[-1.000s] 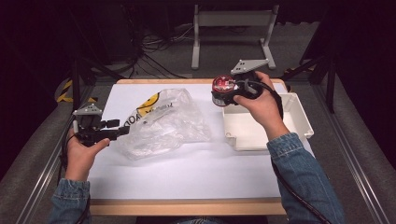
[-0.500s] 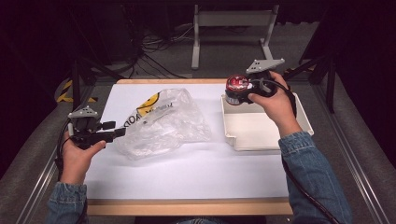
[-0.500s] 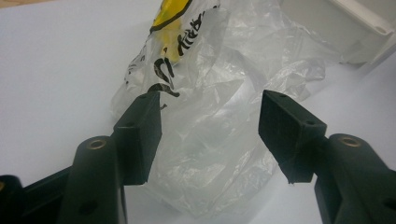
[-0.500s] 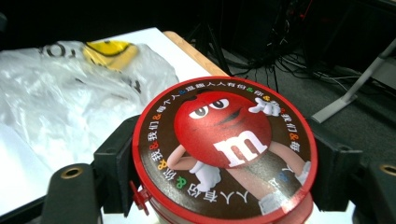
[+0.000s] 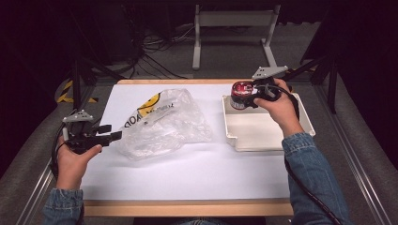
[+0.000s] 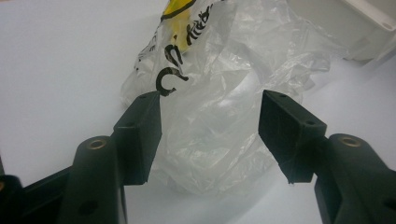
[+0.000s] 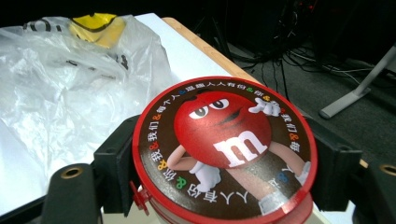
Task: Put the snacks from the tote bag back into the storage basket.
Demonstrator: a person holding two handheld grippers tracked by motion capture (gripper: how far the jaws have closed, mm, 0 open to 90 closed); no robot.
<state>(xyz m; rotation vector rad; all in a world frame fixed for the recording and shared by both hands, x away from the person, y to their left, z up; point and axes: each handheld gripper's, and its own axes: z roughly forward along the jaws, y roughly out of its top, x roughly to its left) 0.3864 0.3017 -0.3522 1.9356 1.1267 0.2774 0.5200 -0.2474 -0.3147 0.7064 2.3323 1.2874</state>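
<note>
Shifted candy tub (image 5: 241, 95) in right gripper (image 5: 251, 96)

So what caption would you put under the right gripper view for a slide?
Right gripper clamps a red-lidded candy tub, with the plastic bag on the table behind.

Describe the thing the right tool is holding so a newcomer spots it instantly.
Start at the white table and go to the white tray on its right side. Over the tray's far left corner, the right tool grips a small round tub. Its red-rimmed lid with a red cartoon candy figure sets it apart from the clear plastic bag.
</note>
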